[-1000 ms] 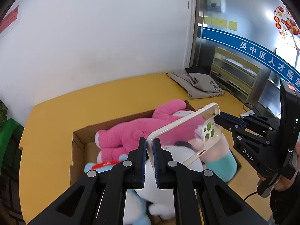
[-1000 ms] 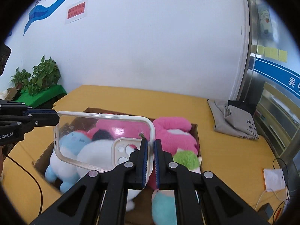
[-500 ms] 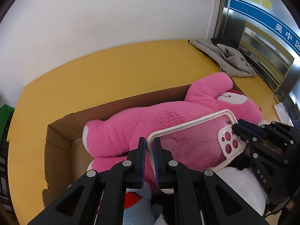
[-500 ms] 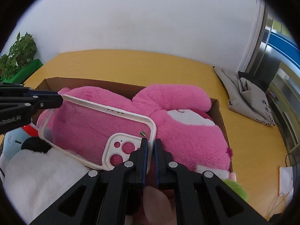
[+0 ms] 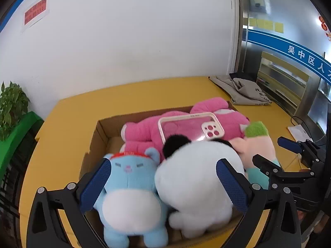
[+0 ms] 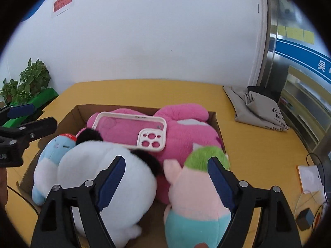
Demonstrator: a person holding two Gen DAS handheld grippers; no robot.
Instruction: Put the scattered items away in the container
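Observation:
A clear phone case [image 5: 190, 128] with a white rim lies flat on the pink plush [image 5: 144, 132] inside the cardboard box [image 5: 97, 136]; it also shows in the right wrist view [image 6: 132, 133]. A blue plush [image 5: 132, 192], a white plush with black ears [image 5: 196, 184] and a pink-and-teal plush with green hair [image 6: 198, 192] fill the box's near side. My left gripper [image 5: 165, 181] is open and empty above the blue and white plushes. My right gripper [image 6: 165, 177] is open and empty above the white and pink-teal plushes.
The box stands on a yellow table [image 5: 68, 124]. A folded grey cloth bag [image 6: 256, 109] lies at the back right. Papers, cables and a small dark block [image 6: 306, 217] sit at the right edge. A potted plant [image 6: 26, 82] stands beyond the left edge.
Both grippers let go of the phone case, opened wide and drew back and up. The case now rests on the pink plush in the box.

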